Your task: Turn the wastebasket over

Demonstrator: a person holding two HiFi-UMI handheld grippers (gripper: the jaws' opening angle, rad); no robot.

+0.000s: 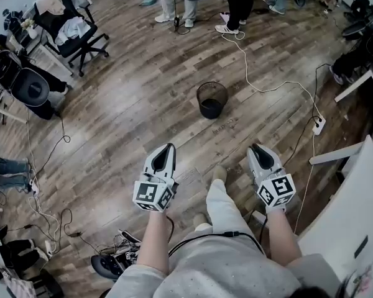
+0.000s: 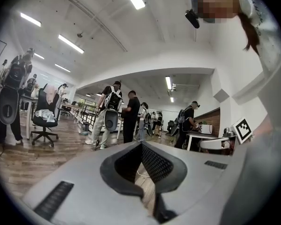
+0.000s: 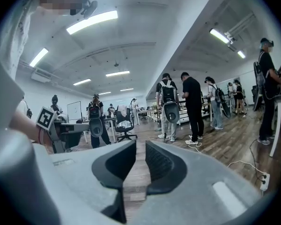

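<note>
Wastebasket (image 1: 212,99) upright on floor (image 1: 130,110) at 12 o'clock; left hand-held gripper (image 1: 167,149) pressed together, right hand-held gripper (image 1: 257,149) spread, empty.

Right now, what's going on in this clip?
A person holds a gripper in each hand, both aimed toward a black round mesh wastebasket standing upright, mouth up, on the wooden plank floor ahead. Neither gripper touches it. The left gripper has its fingers together; the right gripper has them apart with nothing between. The wastebasket has not been turned over yet.
</note>
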